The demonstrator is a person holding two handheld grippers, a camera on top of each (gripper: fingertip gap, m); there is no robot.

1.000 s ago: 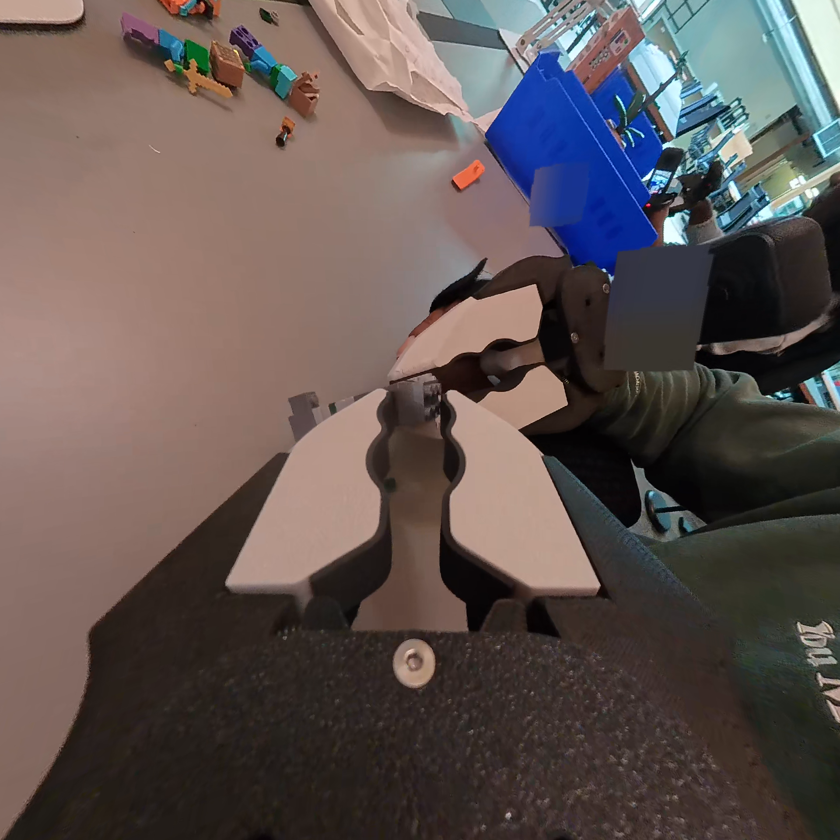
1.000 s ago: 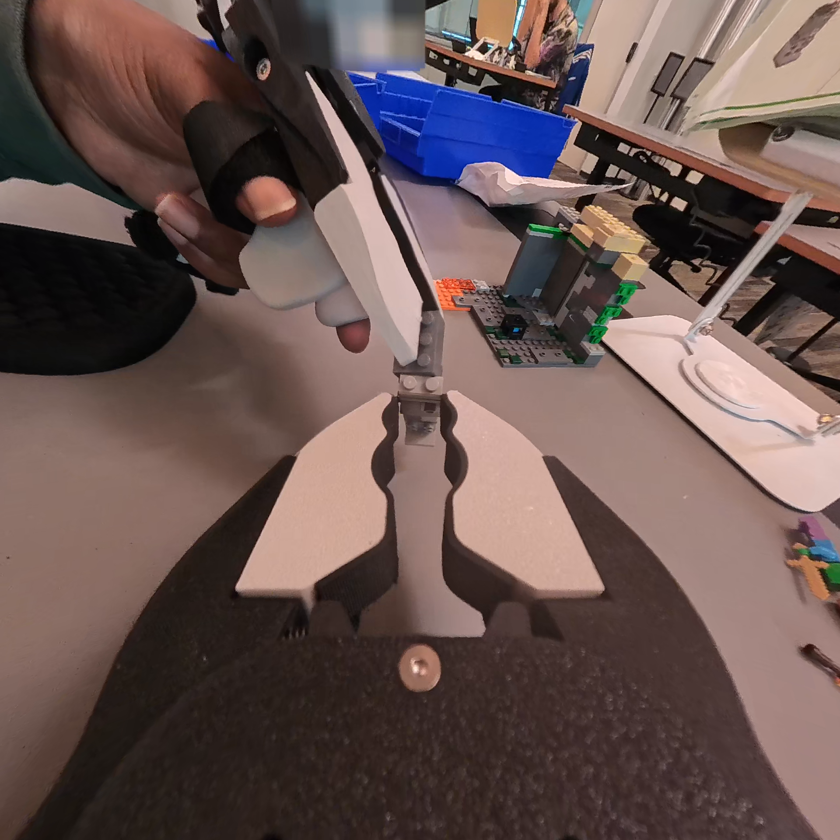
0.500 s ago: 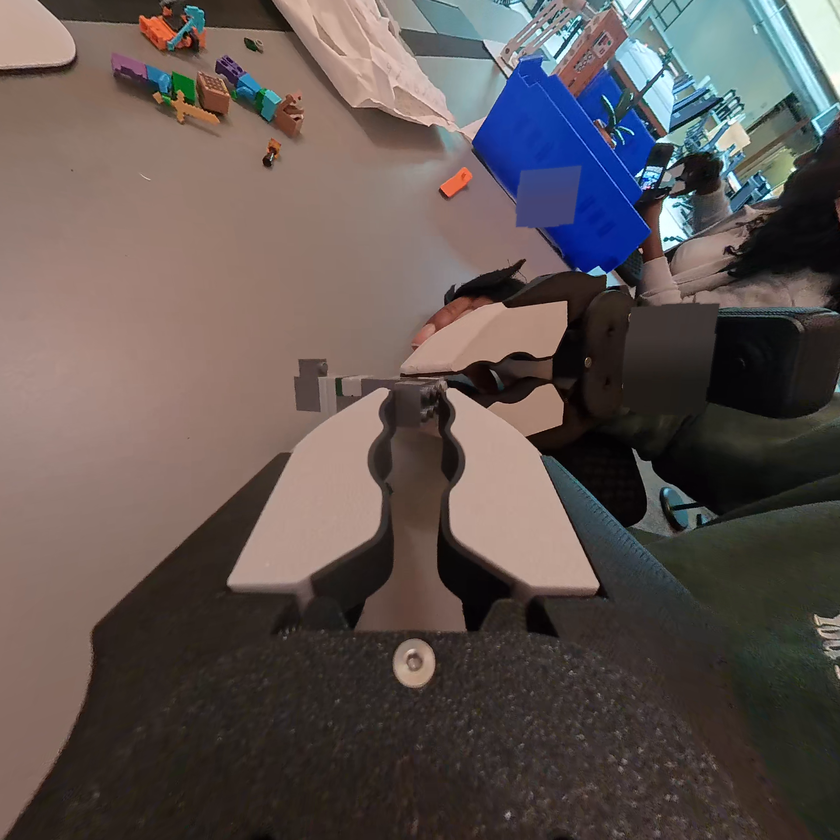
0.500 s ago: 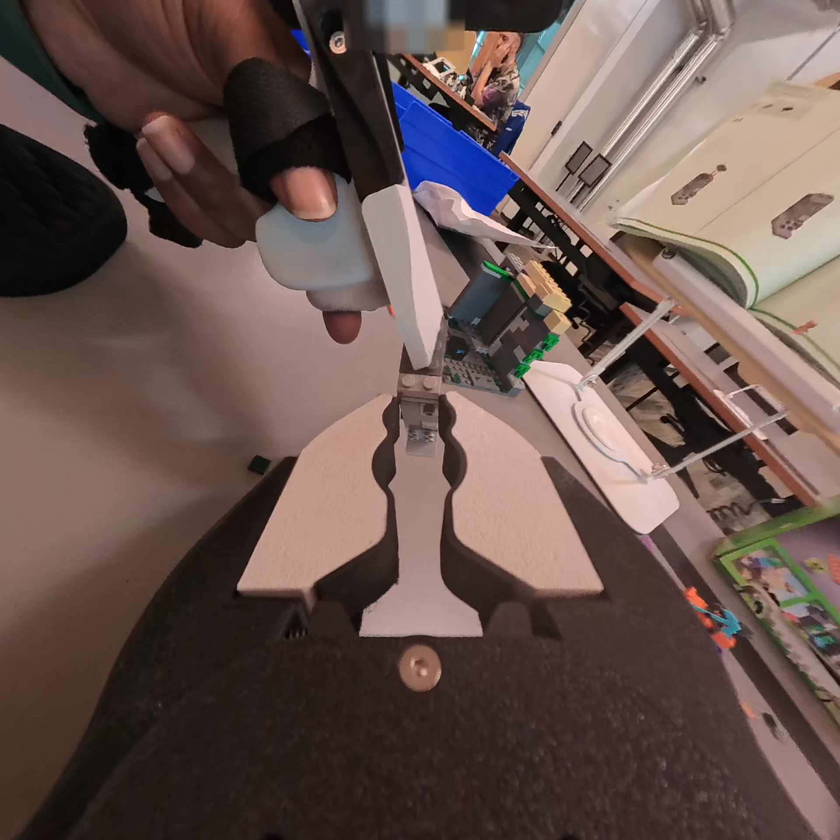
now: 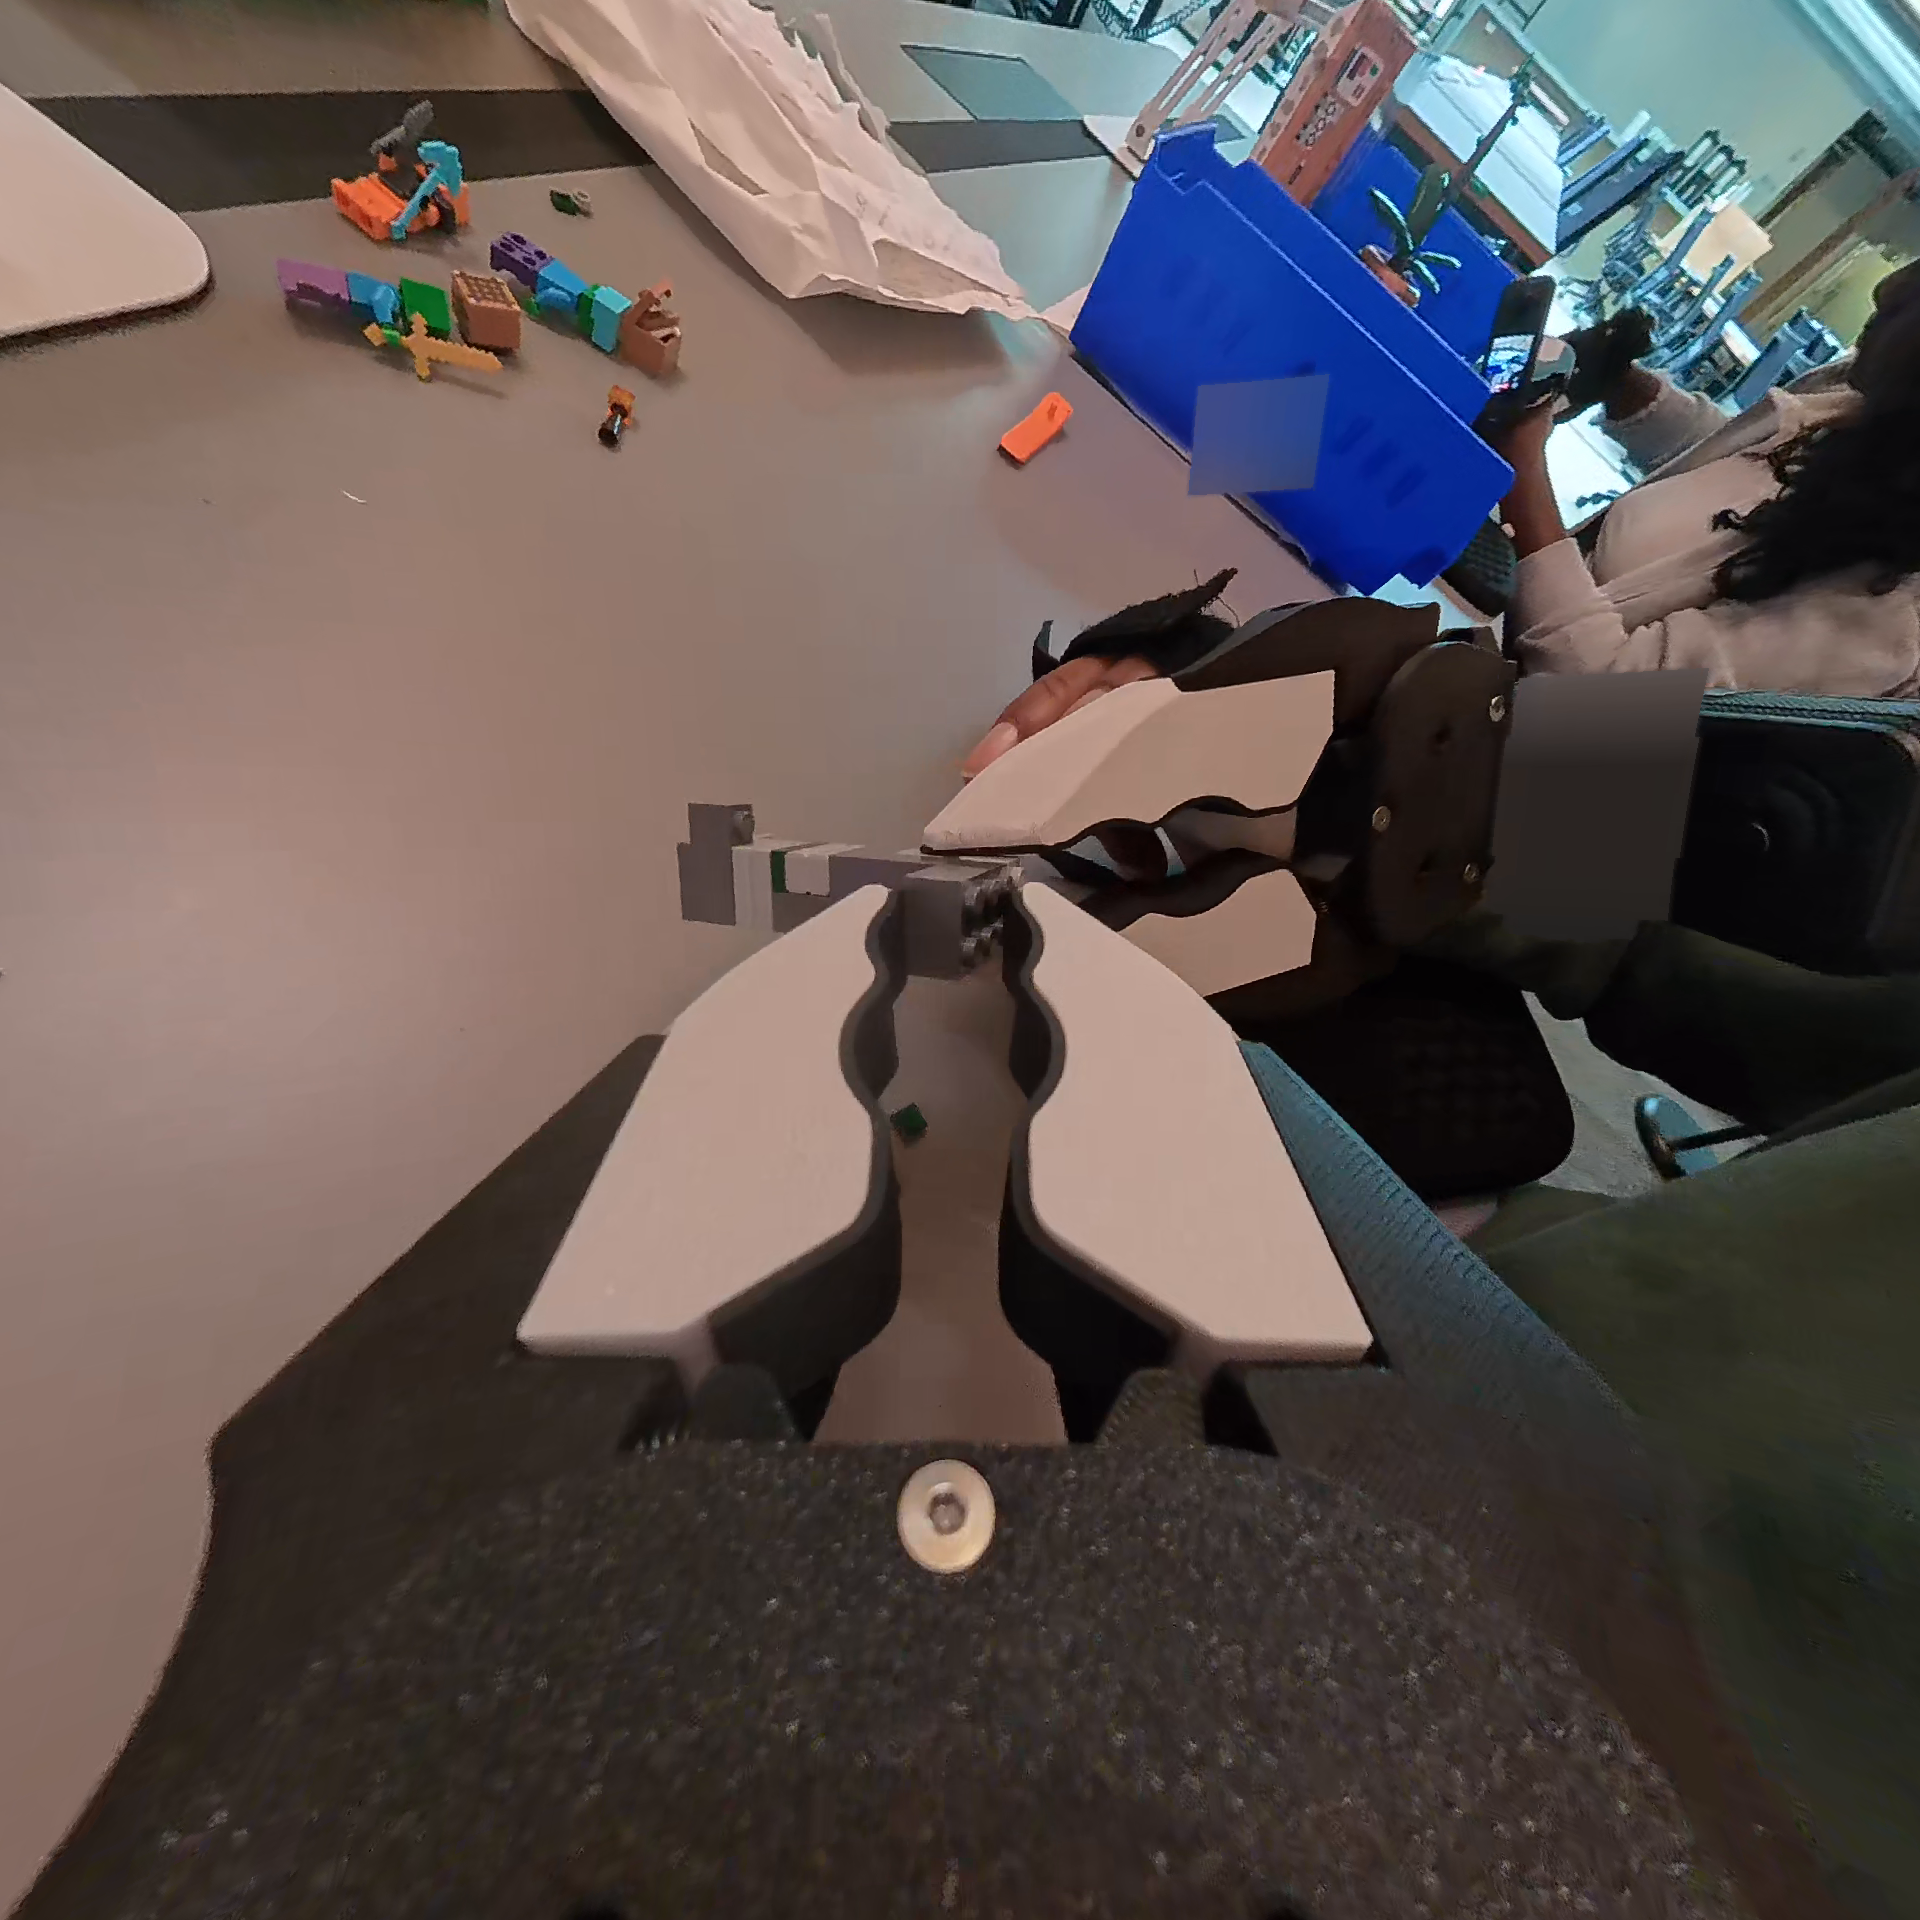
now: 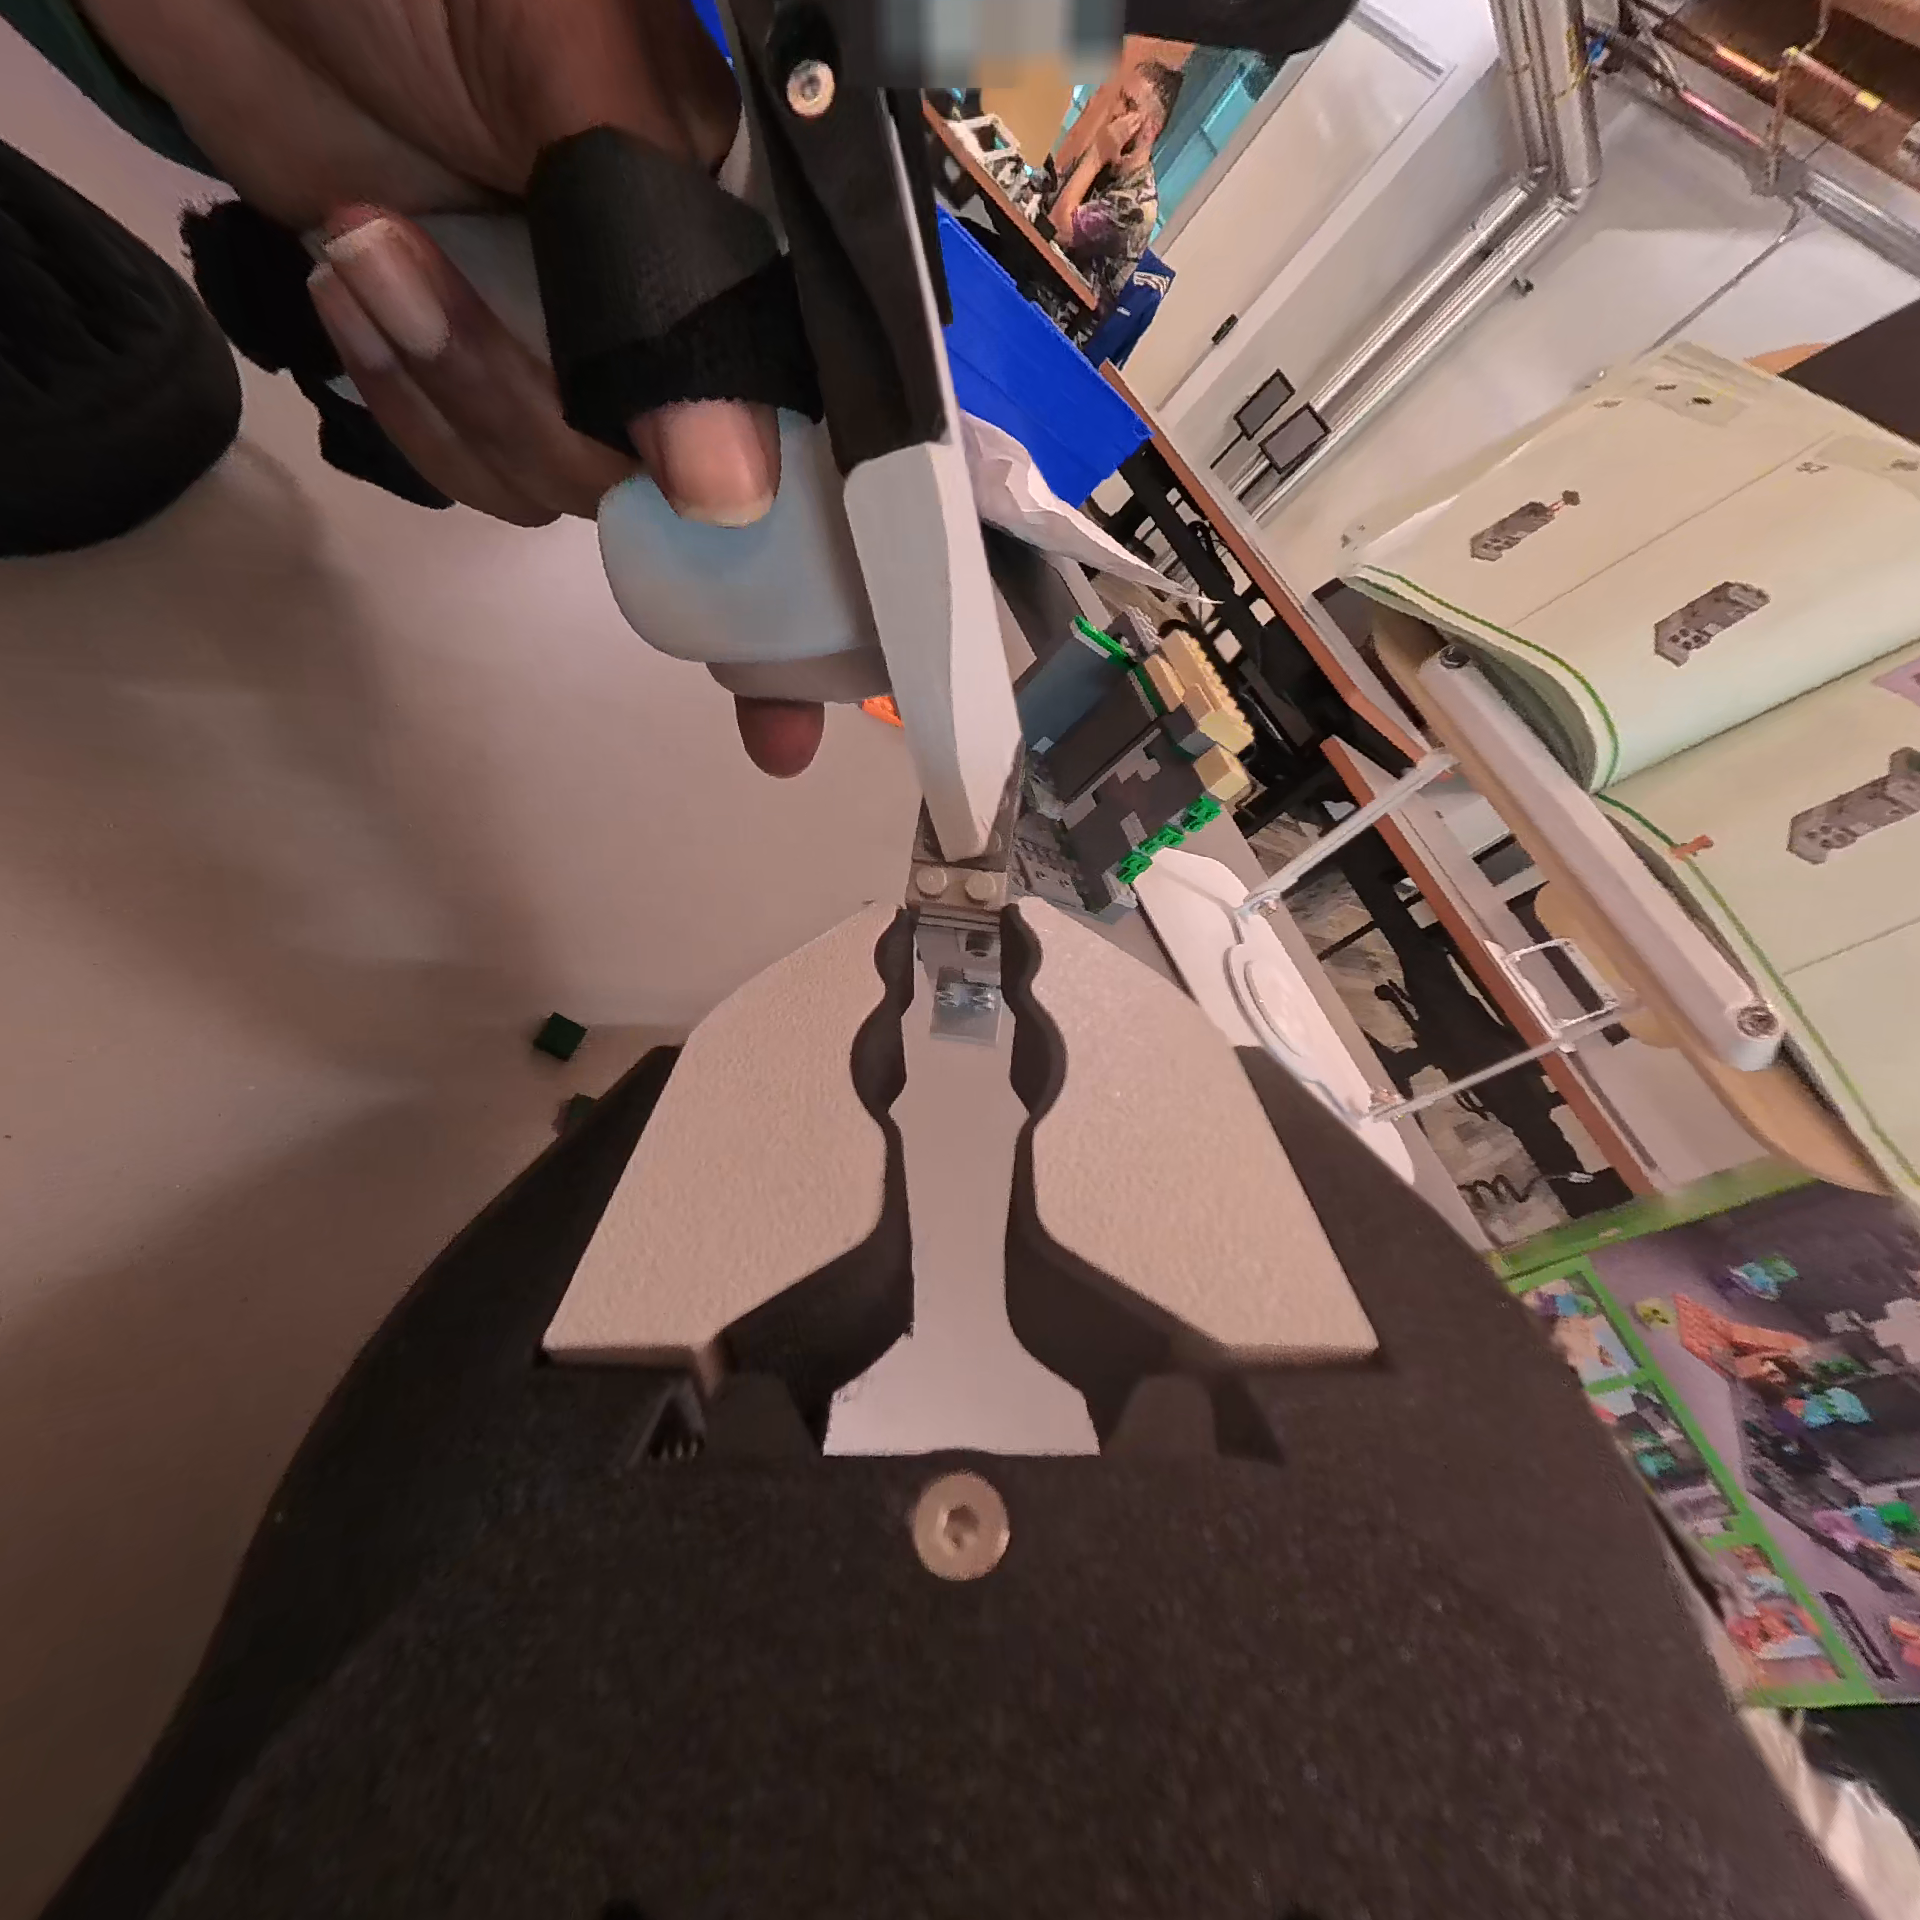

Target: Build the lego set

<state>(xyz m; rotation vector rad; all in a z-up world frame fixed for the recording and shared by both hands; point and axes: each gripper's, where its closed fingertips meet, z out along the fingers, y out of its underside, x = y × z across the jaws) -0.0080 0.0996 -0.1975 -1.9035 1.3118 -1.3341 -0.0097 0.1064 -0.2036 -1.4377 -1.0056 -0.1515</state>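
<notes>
A small grey sub-assembly (image 5: 940, 920) is held in the air above the bench (image 5: 312, 727), pinched from two sides at once: the fingers of the left gripper (image 5: 948, 925) are pressed onto its dark grey studded block, while the fingers of the right gripper (image 6: 958, 935) are pinching the lower end of the same piece, a light grey bracket (image 6: 964, 1000) showing just behind their tips. This double grip is judged to serve the pressing of two parts together, each gripper bracing against the other, with the piece kept clear of the bench so that force can be applied along the stud axis. A grey and green strip (image 5: 748, 878) is seen projecting beyond the left fingers' tips. Farther beyond the right fingers, the partly built model (image 6: 1132, 769) stands on the bench, with the open instruction booklet (image 6: 1662, 623) to their right. Loose coloured pieces (image 5: 478, 301) and a blue bin (image 5: 1299, 343) lie well beyond the left fingers. Compared with a second ago, the right view is rolled further sideways, so that the booklet and box art (image 6: 1714, 1455) are brought into sight, and both grips are unchanged.
</notes>
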